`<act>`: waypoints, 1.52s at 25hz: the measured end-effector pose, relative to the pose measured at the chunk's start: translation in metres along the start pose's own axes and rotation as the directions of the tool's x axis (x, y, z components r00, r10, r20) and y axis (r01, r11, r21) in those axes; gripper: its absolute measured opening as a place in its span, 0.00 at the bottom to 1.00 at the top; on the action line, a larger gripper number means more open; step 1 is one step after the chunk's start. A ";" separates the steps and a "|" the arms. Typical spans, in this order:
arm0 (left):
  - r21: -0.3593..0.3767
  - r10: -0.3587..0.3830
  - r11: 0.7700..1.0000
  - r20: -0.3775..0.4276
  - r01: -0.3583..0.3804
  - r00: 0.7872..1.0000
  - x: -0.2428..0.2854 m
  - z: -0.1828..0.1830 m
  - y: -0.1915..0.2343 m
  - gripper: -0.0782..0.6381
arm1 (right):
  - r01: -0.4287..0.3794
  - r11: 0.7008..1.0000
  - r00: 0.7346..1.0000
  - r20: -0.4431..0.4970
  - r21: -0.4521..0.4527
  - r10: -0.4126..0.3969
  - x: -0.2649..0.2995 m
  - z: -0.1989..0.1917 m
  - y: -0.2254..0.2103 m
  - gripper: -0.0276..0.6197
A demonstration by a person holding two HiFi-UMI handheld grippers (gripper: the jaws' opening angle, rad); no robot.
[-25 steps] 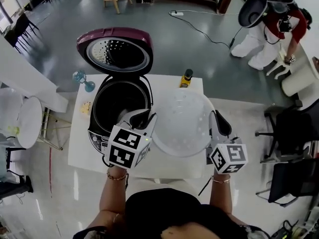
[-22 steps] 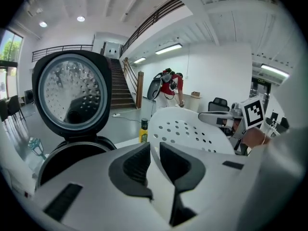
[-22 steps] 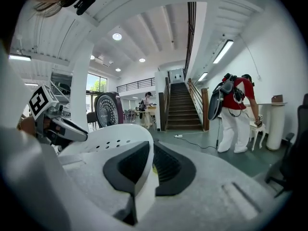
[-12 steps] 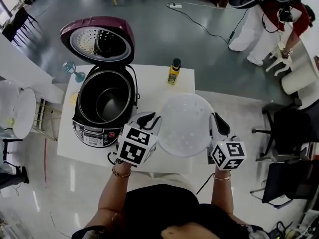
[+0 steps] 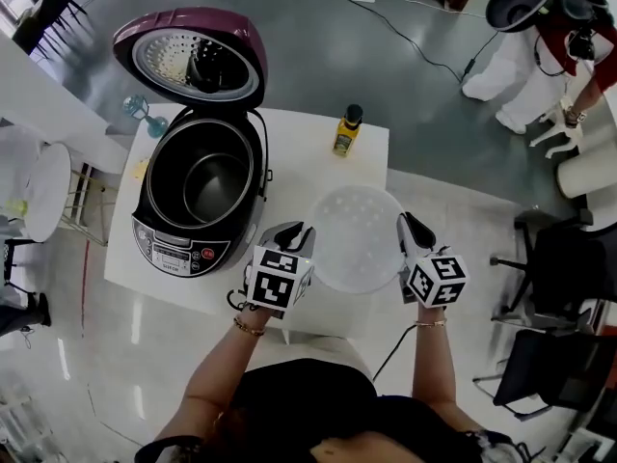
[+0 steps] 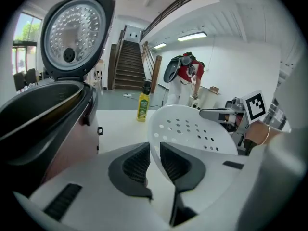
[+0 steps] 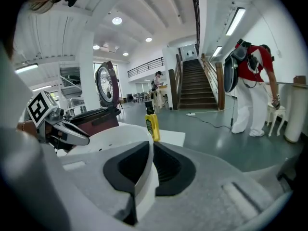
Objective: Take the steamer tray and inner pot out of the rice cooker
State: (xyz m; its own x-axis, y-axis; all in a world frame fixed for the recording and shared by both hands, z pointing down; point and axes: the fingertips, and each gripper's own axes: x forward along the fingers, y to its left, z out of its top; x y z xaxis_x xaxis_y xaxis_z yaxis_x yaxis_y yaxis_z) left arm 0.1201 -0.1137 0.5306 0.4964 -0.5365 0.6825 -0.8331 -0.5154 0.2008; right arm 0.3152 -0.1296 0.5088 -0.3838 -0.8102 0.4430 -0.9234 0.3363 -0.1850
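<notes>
I hold the white perforated steamer tray (image 5: 357,237) by its rim between both grippers, low over the right part of the white table (image 5: 299,133). My left gripper (image 5: 301,235) is shut on the tray's left rim (image 6: 155,148). On the opposite side my right gripper (image 5: 406,228) is shut on the right rim (image 7: 144,170). The maroon rice cooker (image 5: 198,186) stands at the table's left with its lid (image 5: 193,56) raised. The dark inner pot (image 5: 207,177) sits inside the cooker (image 6: 43,124).
A yellow bottle (image 5: 345,131) stands at the table's far edge behind the tray. A person in red and white (image 5: 554,51) bends at the far right. Black chairs (image 5: 564,258) stand right of the table, a white round stand (image 5: 43,210) at the left.
Both grippers have sunk with the tray, from beside the cooker's opening to low over the table's right part. The cooker's pot has come fully into view.
</notes>
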 end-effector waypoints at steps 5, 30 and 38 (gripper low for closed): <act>-0.162 0.054 0.985 0.008 -0.052 0.999 0.011 -0.027 0.018 0.20 | -0.194 0.980 0.979 -0.049 0.035 0.196 0.046 -0.015 0.004 0.09; -0.466 0.165 0.871 -0.028 -0.159 0.986 0.066 -0.060 0.068 0.18 | -0.486 0.862 0.851 -0.150 0.144 0.504 0.187 -0.038 0.000 0.09; -0.391 0.149 0.908 -0.037 -0.152 0.988 0.071 -0.057 0.063 0.27 | -0.439 0.877 0.882 -0.093 0.195 0.462 0.190 -0.032 -0.013 0.09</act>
State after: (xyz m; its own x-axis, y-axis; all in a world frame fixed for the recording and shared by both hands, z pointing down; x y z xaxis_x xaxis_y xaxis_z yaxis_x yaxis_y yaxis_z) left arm 0.0893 -0.1458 0.6313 0.3572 -0.5819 0.7306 -0.9270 -0.1249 0.3538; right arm 0.2541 -0.2729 0.6232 -0.7652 -0.5148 0.3867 -0.6414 0.5568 -0.5278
